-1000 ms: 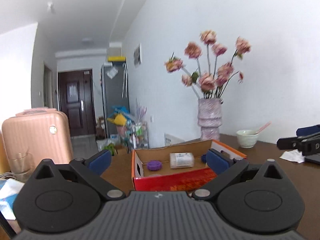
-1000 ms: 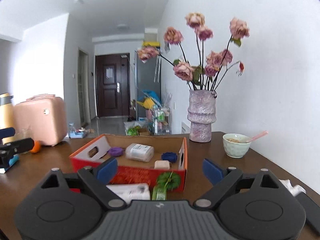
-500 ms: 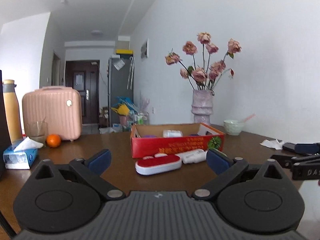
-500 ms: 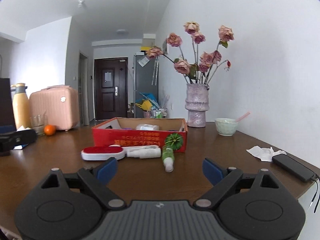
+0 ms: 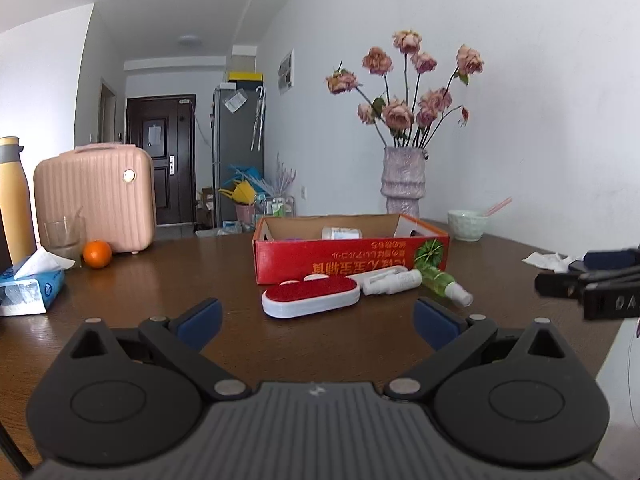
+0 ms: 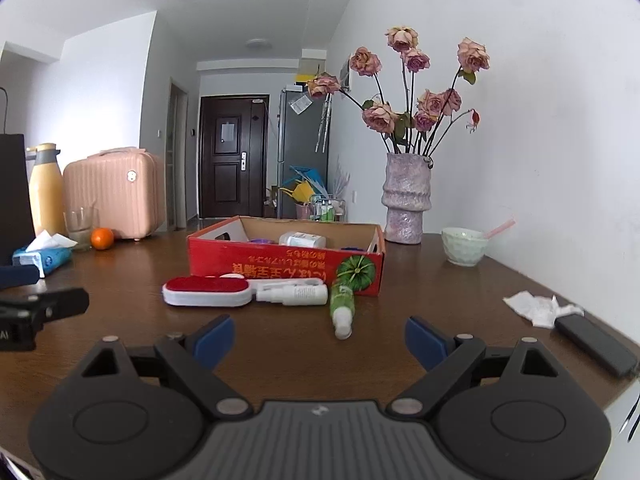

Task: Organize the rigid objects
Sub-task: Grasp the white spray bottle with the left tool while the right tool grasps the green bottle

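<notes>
Hovering low over the near edge of the dark brown wooden table (image 6: 280, 344), the left gripper (image 5: 316, 316) and the right gripper (image 6: 319, 334) both stand with jaws spread wide and nothing between the blue pads. Each appears to be lined up with the loose items, probably ahead of a first pick.

A red open-topped cardboard box (image 6: 280, 264) sits toward the middle of the table, its long side facing the near edge. It seems to serve as the collecting bin. Inside, a white rectangular plastic container (image 6: 302, 239) lies on its side, with a purple item and a blue item only partly visible over the wall.

Three things wait just outside the box's front wall: a white oval brush with a red fabric face (image 6: 206, 291), a white spray bottle lying flat (image 6: 292, 294) just beside it, and a green spray bottle with a white cap (image 6: 343, 308) pointing toward the near edge. They lie well within reach, likely so either gripper can lift them in.
</notes>
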### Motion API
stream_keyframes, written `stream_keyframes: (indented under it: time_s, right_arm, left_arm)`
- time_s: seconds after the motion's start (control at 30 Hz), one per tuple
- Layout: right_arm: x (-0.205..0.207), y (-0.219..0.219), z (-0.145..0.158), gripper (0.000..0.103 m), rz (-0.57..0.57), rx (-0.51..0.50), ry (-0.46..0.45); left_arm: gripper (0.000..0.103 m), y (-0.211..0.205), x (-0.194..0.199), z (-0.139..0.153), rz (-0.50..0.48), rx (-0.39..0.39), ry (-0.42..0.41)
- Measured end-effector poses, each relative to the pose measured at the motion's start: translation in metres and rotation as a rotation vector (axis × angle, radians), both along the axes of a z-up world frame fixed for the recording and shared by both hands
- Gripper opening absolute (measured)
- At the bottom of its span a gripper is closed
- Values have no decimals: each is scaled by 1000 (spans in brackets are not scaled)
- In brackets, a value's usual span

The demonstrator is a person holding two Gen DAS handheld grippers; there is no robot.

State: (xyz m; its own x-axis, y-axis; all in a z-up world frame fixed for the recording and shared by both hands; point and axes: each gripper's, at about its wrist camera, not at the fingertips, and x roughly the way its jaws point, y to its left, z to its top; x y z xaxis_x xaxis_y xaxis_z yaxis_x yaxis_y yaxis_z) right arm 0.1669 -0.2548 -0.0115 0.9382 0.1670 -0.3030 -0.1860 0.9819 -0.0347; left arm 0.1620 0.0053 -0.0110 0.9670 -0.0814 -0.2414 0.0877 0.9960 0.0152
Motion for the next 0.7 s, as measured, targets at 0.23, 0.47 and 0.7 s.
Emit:
stream_keyframes:
  time_s: [0.23,0.47,0.7]
  right_arm:
    - [32,7,-6,92,-8,-23,39]
    - [79,19,-5,85,9,-44,58]
    - [136,27,-12,73,55,-48,127]
  left_arm:
    - [103,16,45,2,27,-36,73]
    - [103,29,103,5,-35,-91,153]
    - [102,33,164,-5,-51,-121,293]
